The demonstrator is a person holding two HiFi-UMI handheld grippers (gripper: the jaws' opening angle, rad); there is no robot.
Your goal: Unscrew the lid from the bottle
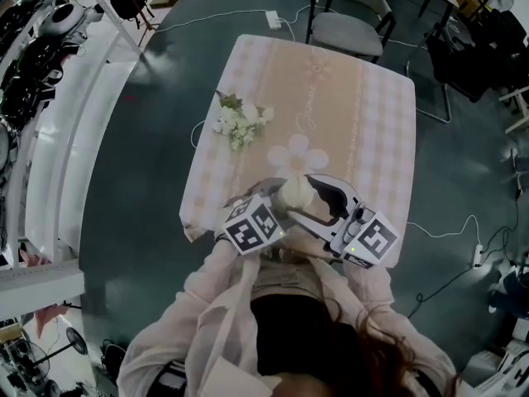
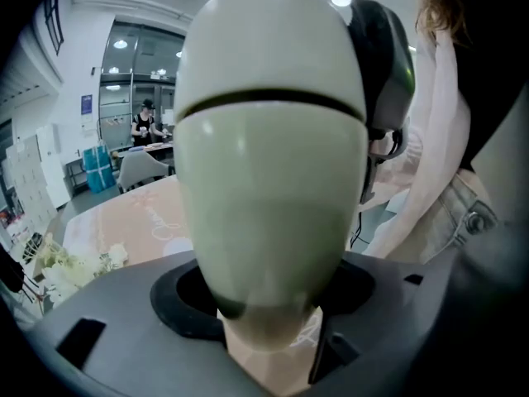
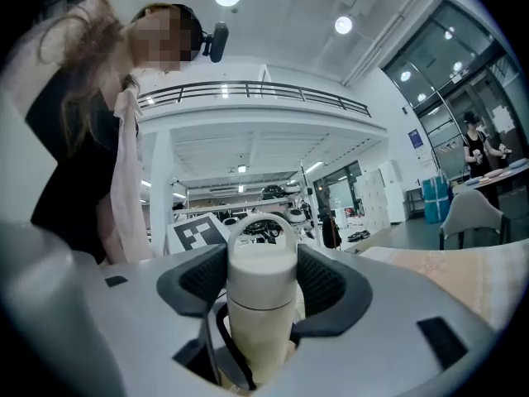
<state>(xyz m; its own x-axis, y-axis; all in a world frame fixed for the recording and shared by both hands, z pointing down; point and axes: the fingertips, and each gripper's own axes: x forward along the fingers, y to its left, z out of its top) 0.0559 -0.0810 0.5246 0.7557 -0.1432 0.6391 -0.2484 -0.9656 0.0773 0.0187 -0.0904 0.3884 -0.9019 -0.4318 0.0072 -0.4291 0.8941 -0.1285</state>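
Here's the cream bottle [image 2: 273,180], held up over the near edge of the desk [image 1: 380,122], right against the person's front. The left tongs [image 2: 269,304] pinch the bottle's body, one jaw pressed on each side. The right tongs [image 3: 260,284] come in from the other end, their ribbed black pads clamped on the lid [image 3: 260,271], its loop handle standing up between them. The lid sits on the bottle, seam closed. On the desk's far left part lies a bunch of white flowers [image 1: 240,122].
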